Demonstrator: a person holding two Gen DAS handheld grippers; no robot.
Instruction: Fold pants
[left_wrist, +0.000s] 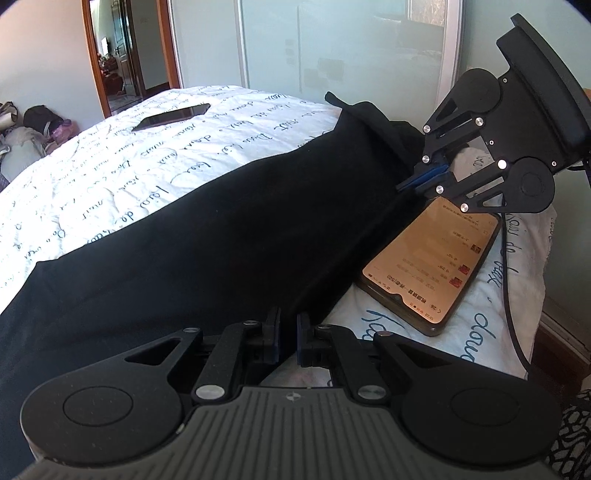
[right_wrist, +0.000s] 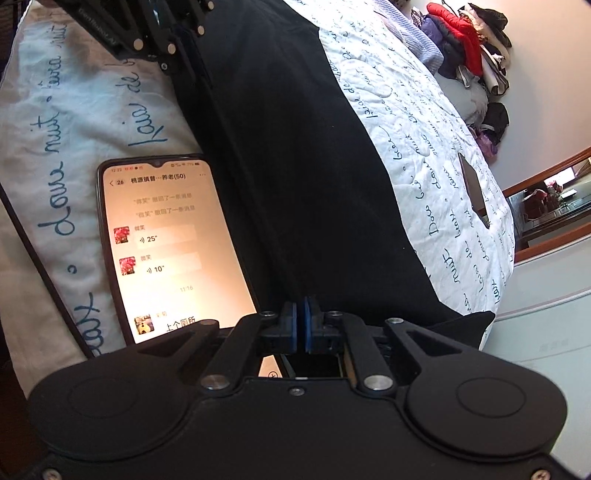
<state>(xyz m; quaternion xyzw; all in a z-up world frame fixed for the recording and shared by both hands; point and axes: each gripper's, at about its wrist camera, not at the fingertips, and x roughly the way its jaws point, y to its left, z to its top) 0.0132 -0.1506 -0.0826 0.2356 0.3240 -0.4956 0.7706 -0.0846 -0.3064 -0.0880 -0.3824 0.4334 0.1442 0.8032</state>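
Black pants (left_wrist: 207, 236) lie stretched along the near edge of a bed with a white script-print cover (left_wrist: 122, 173). My left gripper (left_wrist: 287, 338) sits at the pants' near edge, its jaws nearly closed with black cloth between them. My right gripper (left_wrist: 419, 181) is at the far end of the pants, shut on the cloth edge. In the right wrist view the pants (right_wrist: 303, 166) run away from my right gripper (right_wrist: 300, 328), whose blue pads are pressed together on the cloth. The left gripper (right_wrist: 177, 48) shows at the top left.
A lit phone (left_wrist: 432, 262) lies on the cover right beside the pants, between the two grippers; it also shows in the right wrist view (right_wrist: 170, 251). A dark phone (left_wrist: 171, 116) lies further on the bed. Piled clothes (right_wrist: 469, 40) sit beyond. A black cable (left_wrist: 511, 295) hangs near the bed edge.
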